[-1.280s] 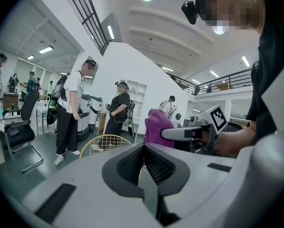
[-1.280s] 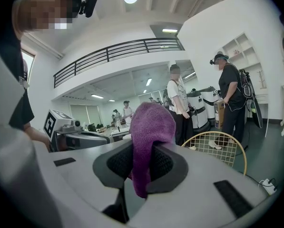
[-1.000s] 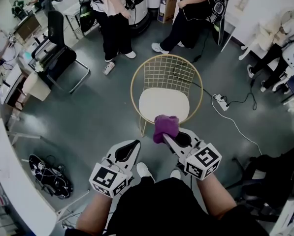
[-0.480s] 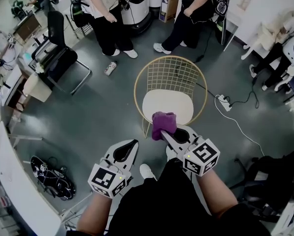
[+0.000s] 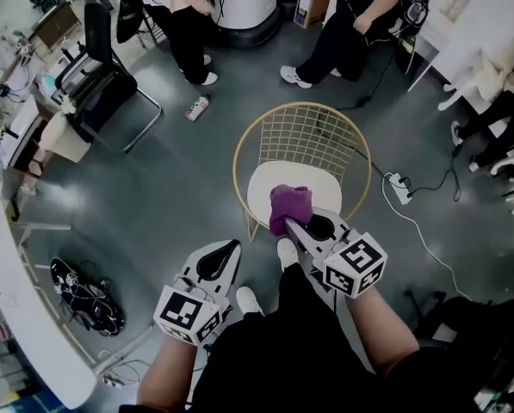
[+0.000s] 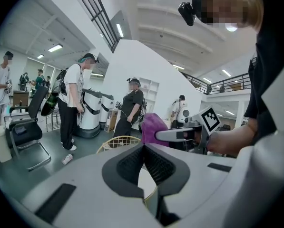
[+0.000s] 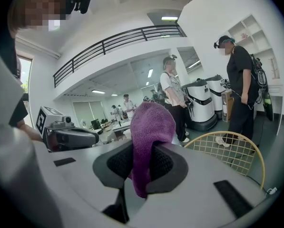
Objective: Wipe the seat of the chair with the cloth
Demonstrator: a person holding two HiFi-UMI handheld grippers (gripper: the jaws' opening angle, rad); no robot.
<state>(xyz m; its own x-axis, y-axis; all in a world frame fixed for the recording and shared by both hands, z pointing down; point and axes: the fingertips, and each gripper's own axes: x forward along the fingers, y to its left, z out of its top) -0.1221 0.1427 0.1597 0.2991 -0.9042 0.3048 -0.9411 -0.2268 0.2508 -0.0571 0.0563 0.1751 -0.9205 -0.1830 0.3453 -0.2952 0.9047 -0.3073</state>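
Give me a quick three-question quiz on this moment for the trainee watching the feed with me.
1. Multiple choice: what does the right gripper hold between its jaws?
A. a purple cloth
B. a spray bottle
C. nothing

2. True or false: the left gripper holds a second cloth.

3. Fill in: the chair has a white seat and a ___ wire back.

Key
1. A.
2. False: its jaws are together with nothing between them.
3. Gold.
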